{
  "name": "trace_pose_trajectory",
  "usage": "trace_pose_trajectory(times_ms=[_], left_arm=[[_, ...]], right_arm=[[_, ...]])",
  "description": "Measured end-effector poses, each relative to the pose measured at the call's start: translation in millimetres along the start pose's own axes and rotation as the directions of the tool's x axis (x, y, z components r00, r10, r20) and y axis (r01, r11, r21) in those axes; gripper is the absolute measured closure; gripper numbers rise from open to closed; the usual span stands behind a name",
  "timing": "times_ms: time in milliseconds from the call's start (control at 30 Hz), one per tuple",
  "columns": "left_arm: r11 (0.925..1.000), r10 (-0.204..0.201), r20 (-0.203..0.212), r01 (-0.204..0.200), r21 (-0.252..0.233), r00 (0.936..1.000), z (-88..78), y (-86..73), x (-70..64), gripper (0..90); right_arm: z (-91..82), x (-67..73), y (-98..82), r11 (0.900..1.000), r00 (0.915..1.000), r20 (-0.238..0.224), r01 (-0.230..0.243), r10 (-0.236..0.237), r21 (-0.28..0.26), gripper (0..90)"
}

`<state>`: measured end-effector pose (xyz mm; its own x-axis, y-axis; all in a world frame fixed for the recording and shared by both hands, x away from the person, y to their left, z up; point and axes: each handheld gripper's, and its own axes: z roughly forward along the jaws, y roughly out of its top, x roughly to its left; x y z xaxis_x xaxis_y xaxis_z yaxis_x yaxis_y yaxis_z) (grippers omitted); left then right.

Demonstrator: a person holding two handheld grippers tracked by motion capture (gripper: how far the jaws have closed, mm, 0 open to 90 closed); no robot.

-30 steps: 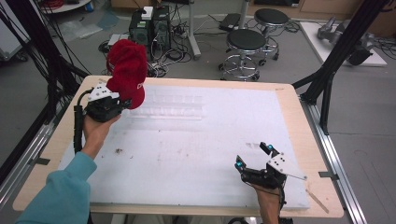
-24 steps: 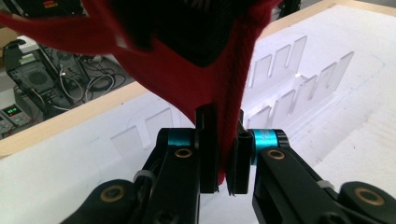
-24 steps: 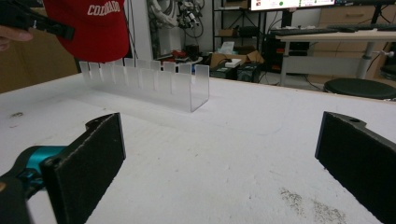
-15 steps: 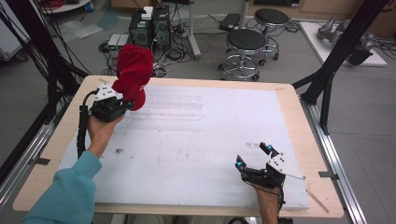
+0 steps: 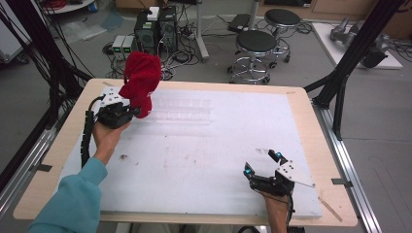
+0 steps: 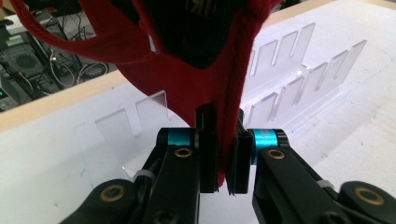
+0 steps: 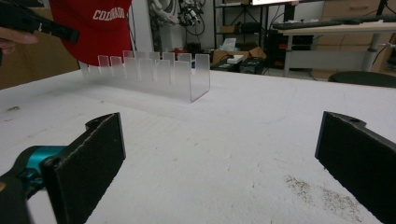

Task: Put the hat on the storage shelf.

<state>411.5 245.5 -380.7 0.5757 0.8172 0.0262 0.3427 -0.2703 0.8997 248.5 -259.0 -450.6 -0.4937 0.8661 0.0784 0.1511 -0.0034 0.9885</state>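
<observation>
We see a wooden desk (image 5: 301,104) under a white, scuffed mat (image 5: 209,150). At ten o'clock, the left gripper (image 5: 133,112) has its fingers clenched on the red cap (image 5: 142,82), held up above the clear slotted rack (image 5: 182,109) near the far edge. At five o'clock, the right gripper (image 5: 262,162) rests low with fingers spread wide, grasping nothing. Beyond the desk at twelve o'clock stand two stools (image 5: 255,46) and computer towers (image 5: 155,31) on grey floor.
</observation>
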Motion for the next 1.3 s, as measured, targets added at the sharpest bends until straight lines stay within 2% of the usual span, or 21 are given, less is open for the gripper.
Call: trace_pose_trajectory(times_ms=[133,333,433,467,533,667,700,733,767,800,833,900,933,1000,1033,1067,1100,1167,1300], left_arm=[[0.9997,-0.015,-0.004,0.015,-0.019,0.9999,1.9,-12.4,-1.2,85.2],[0.9999,0.016,-0.007,-0.016,0.005,0.9999,1.4,-12.1,-3.6,84.9],[0.9997,-0.019,0.015,0.019,0.013,0.9997,2.4,-13.1,-3.3,82.5],[0.9994,-0.030,0.011,0.030,0.020,0.9995,2.5,-13.1,-3.7,79.2],[0.9993,-0.028,-0.011,0.028,0.024,0.9996,1.3,-12.6,-4.5,69.8],[0.9991,-0.042,-0.036,0.042,0.007,0.9985,-1.2,-9.9,-6.2,37.5],[0.9988,-0.050,-0.026,0.049,-0.002,0.9984,-2.2,-9.6,-5.6,31.8],[0.9979,-0.062,0.008,0.062,-0.016,0.9980,-3.3,-10.2,-3.9,27.4],[0.9968,-0.076,0.024,0.076,-0.025,0.9968,-4.0,-10.5,-2.4,19.5],[0.9968,-0.076,0.024,0.076,-0.025,0.9968,-4.0,-10.5,-2.4,14.5],[0.9943,-0.097,0.061,0.099,-0.040,0.9934,-7.8,-11.5,1.4,14.4],[0.9920,-0.106,0.080,0.111,-0.060,0.9911,-14.5,-11.7,4.3,12.6],[0.9902,-0.112,0.103,0.120,-0.072,0.9884,-18.3,-11.7,5.1,11.1],[0.9899,-0.106,0.135,0.118,-0.080,0.9851,-26.3,-11.2,6.1,10.8],[0.9885,-0.095,0.152,0.111,-0.103,0.9838,-33.7,-11.8,5.5,9.8],[0.9852,-0.072,0.147,0.094,-0.143,0.9864,-40.1,-13.7,3.9,9.8],[0.9840,-0.055,0.155,0.080,-0.160,0.9864,-46.3,-16.1,2.9,9.8],[0.9855,-0.037,0.166,0.064,-0.157,0.9855,-55.8,-22.4,2.5,9.8],[0.9768,-0.007,0.161,0.041,-0.210,0.9870,-77.4,-37.7,3.3,9.8]], right_arm=[[-0.3,0.5,-0.3,1.000,1.0000,0.000,0.006,-0.006,-0.002,0.4],[-1.4,0.8,-1.0,1.000,0.9999,-0.001,0.012,-0.012,-0.015,0.4],[-2.3,0.6,-1.4,1.000,1.0000,0.000,0.009,-0.009,-0.026,0.4],[-2.3,0.4,-1.4,1.000,1.0000,-0.004,0.006,-0.006,-0.025,0.5],[-2.4,0.2,-1.4,1.000,1.0000,-0.003,0.004,-0.005,-0.024,0.4],[-2.0,0.2,-1.2,1.000,1.0000,-0.007,0.004,-0.004,-0.020,0.4],[-2.2,0.4,-1.2,1.000,1.0000,-0.006,0.004,-0.004,-0.019,0.4],[-2.1,0.6,-1.2,1.000,1.0000,-0.005,0.002,-0.002,-0.021,0.4],[-2.1,0.5,-1.2,1.000,1.0000,-0.004,0.004,-0.004,-0.021,0.5],[-2.2,0.3,-1.2,1.000,1.0000,-0.006,0.005,-0.005,-0.020,0.4],[-2.1,0.2,-1.2,1.000,1.0000,-0.008,0.003,-0.003,-0.021,0.4],[-2.3,-0.3,-1.2,1.000,1.0000,-0.007,0.003,-0.003,-0.021,0.4],[-2.4,-0.3,-1.2,1.000,1.0000,-0.007,0.003,-0.003,-0.021,0.4],[-2.1,-0.3,-1.2,1.000,0.9999,-0.007,0.007,-0.008,-0.025,0.4],[-2.0,-0.2,-1.3,1.000,0.9999,-0.008,0.007,-0.007,-0.024,0.4],[-2.2,-0.1,-1.1,1.000,1.0000,-0.009,0.003,-0.003,-0.020,0.4],[-1.9,-0.4,-1.1,1.000,1.0000,-0.009,0.004,-0.004,-0.021,0.4],[-1.9,-0.6,-1.0,1.000,1.0000,-0.008,-0.001,0.001,-0.018,0.4],[-2.2,-0.1,-1.1,1.000,0.9999,-0.011,0.003,-0.003,-0.017,0.4]])
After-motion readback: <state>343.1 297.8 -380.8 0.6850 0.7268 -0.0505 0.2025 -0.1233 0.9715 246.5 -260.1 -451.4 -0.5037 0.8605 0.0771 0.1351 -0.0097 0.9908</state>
